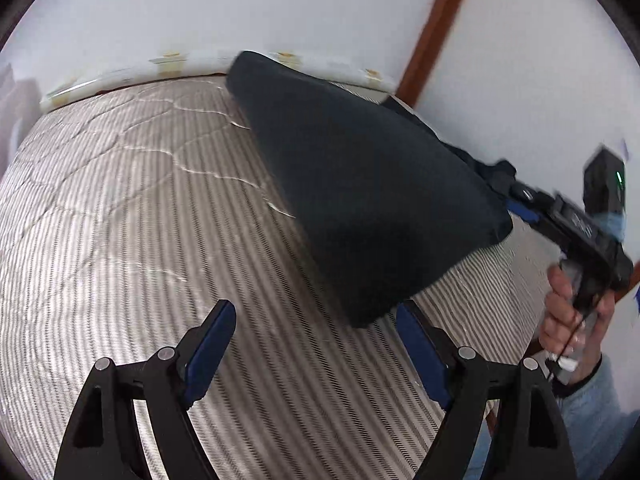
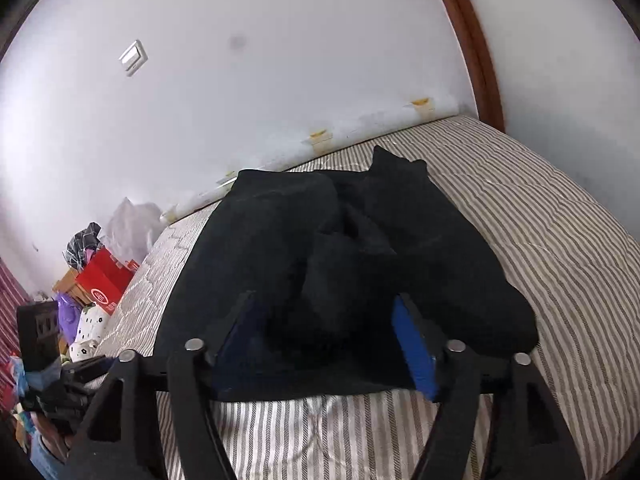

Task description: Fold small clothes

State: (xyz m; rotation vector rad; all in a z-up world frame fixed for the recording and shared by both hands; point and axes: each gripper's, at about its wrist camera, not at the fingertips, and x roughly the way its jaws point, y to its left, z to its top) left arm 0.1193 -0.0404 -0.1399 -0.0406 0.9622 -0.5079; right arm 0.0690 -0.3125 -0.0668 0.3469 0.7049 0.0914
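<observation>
A black garment (image 1: 360,184) lies in a folded heap on the striped mattress (image 1: 120,200), close to the wall. In the right wrist view the garment (image 2: 280,240) is bunched into thick rolls, and its near edge sits between the blue pads of my right gripper (image 2: 324,300). The jaws stand wide apart, so the pads do not press the cloth. My left gripper (image 1: 316,308) is open over bare mattress, its right finger just beside the garment's near corner. The right gripper (image 1: 520,200) also shows at the garment's right edge, held by a hand (image 1: 572,304).
A white wall runs along the far side of the mattress (image 2: 540,240), with a brown wooden frame (image 2: 476,52) at the right. Off the left end of the bed are a red box (image 2: 102,280), bags and soft toys. A light switch (image 2: 133,57) is on the wall.
</observation>
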